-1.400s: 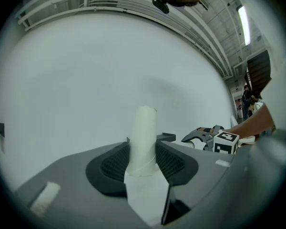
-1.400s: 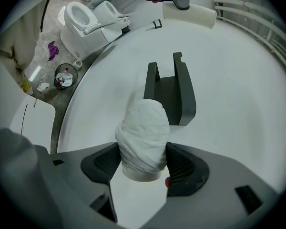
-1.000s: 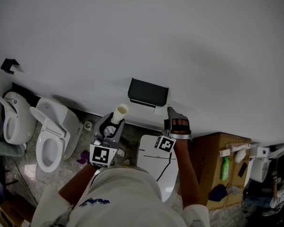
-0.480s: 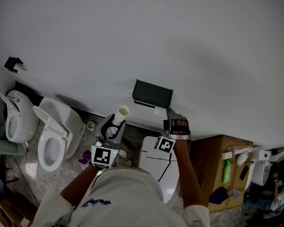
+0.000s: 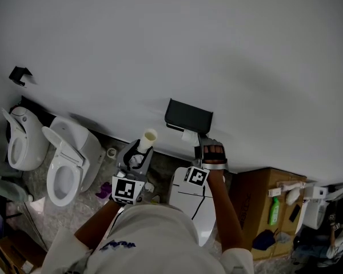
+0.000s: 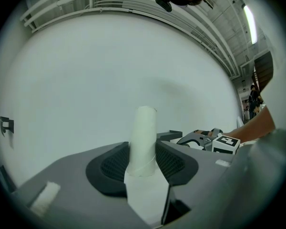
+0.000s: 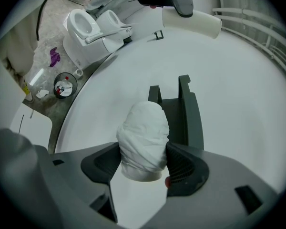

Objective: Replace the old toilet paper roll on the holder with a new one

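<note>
The new toilet paper roll (image 7: 143,140), a white, softly crumpled cylinder with a rounded end, is clamped between the dark, ribbed pads of the right gripper (image 7: 144,162), whose jaws are pressed against its sides. Just beyond it, at one o'clock, the holder (image 7: 183,116) is seen: a dark grey, smooth, boxy bracket with two upright arms, fixed to the plain white wall (image 7: 238,94). Whether roll and holder touch cannot be told. In the head view the roll (image 5: 188,135) is found just under the holder (image 5: 188,115).

A bare cardboard tube (image 6: 143,135), pale and smooth with a spiral seam, is held upright in the left gripper (image 6: 143,159), whose jaws are partly closed on its lower end. In the head view the tube (image 5: 147,138) is placed at eight o'clock from the holder, apart from it.

Further out, a glossy white toilet (image 5: 63,164) is seen at eight o'clock on the stone-patterned floor. A brown cardboard box (image 5: 257,210) with a green bottle (image 5: 272,208) on it is seen at four o'clock.
</note>
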The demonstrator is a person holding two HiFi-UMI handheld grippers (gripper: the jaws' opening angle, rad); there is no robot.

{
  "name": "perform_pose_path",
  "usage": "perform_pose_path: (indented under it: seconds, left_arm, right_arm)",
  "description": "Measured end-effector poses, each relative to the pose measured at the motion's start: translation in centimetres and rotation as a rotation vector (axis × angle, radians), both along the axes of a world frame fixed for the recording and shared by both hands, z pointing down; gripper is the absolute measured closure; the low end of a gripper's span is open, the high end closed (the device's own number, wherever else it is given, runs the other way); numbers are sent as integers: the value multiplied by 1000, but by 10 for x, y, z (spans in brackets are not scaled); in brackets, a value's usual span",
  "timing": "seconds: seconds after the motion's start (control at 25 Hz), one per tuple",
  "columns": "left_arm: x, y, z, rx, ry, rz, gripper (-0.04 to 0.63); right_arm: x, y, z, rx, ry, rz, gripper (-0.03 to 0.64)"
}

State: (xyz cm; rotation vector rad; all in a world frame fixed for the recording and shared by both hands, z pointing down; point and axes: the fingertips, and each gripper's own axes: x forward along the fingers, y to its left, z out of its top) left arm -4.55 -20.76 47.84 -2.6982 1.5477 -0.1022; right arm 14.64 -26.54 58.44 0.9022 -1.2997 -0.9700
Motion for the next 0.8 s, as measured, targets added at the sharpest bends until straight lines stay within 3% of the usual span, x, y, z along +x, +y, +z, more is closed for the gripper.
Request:
perform_pose_path:
  seconds: [0.8]
  left_arm:
    - [-16,6,9,-22,-16,-34,416]
  right_arm:
    - [-59,-9,2,43,-89,-70,325]
